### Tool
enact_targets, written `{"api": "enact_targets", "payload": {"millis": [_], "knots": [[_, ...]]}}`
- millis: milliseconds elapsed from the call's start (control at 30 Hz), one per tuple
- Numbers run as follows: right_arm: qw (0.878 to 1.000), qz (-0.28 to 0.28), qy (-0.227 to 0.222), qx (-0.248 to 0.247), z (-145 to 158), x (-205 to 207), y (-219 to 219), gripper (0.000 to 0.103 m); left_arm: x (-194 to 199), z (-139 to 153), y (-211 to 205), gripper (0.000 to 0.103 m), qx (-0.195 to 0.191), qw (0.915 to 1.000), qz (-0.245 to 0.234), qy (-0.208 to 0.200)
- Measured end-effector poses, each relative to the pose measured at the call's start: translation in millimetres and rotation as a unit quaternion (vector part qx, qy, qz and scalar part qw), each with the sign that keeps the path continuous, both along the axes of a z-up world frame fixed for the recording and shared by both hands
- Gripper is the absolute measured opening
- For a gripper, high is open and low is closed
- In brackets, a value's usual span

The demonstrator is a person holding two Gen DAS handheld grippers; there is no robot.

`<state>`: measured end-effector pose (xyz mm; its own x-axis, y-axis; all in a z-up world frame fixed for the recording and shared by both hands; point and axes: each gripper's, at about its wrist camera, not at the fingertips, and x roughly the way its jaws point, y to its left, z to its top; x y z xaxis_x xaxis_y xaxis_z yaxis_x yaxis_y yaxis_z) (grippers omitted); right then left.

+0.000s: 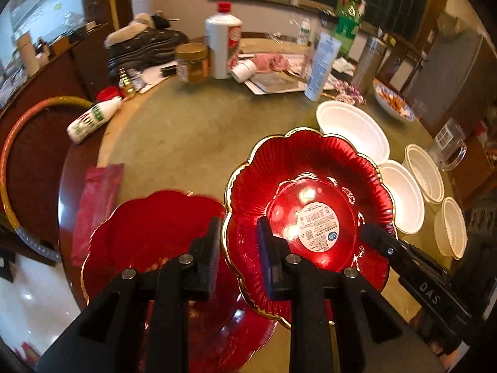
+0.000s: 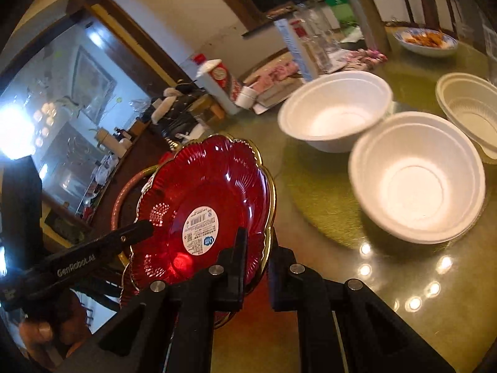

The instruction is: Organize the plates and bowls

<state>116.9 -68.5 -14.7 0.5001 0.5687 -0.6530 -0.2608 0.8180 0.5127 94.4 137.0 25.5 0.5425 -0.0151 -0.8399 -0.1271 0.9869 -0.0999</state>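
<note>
A red fluted plate (image 1: 310, 192) with a gold rim and a white round label is held up over the table, tilted, between both grippers. My left gripper (image 1: 239, 236) is shut on its left rim. My right gripper (image 1: 369, 233) comes in from the right and pinches the opposite rim. In the right wrist view the right gripper (image 2: 259, 248) clamps the plate (image 2: 205, 192) at its gold edge, and the left gripper (image 2: 146, 227) bites the far side. A second red plate (image 1: 146, 227) lies on the table below. Several white foam bowls (image 1: 354, 130) (image 2: 416, 177) stand to the right.
The far half of the round table (image 1: 174, 136) is crowded: a white bottle (image 1: 222, 40), a honey jar (image 1: 192, 62), a tall carton (image 1: 321, 65), a dish of food (image 1: 394, 102), a glass mug (image 1: 447, 146). A bottle (image 1: 93, 118) lies at left, with a red packet (image 1: 96, 205) near it.
</note>
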Motion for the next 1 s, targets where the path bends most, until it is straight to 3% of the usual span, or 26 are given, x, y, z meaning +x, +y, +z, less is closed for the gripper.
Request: {"api": "enact_targets", "payload": {"millis": [233, 567, 1000], "knots": [[0.998, 0.052, -0.031, -0.03, 17, -20, 53, 0.011, -47, 2, 43, 0.02, -0.023, 0.9979, 0.053, -0.031], [0.992, 0.106, -0.033, -0.062, 14, -43, 110, 0.011, -91, -16, 87, 0.02, -0.047, 0.9924, 0.107, -0.04], [0.987, 0.12, -0.014, -0.105, -5, -42, 125, 0.011, -100, -44, 89, 0.02, -0.044, 0.9902, 0.131, -0.025]]}}
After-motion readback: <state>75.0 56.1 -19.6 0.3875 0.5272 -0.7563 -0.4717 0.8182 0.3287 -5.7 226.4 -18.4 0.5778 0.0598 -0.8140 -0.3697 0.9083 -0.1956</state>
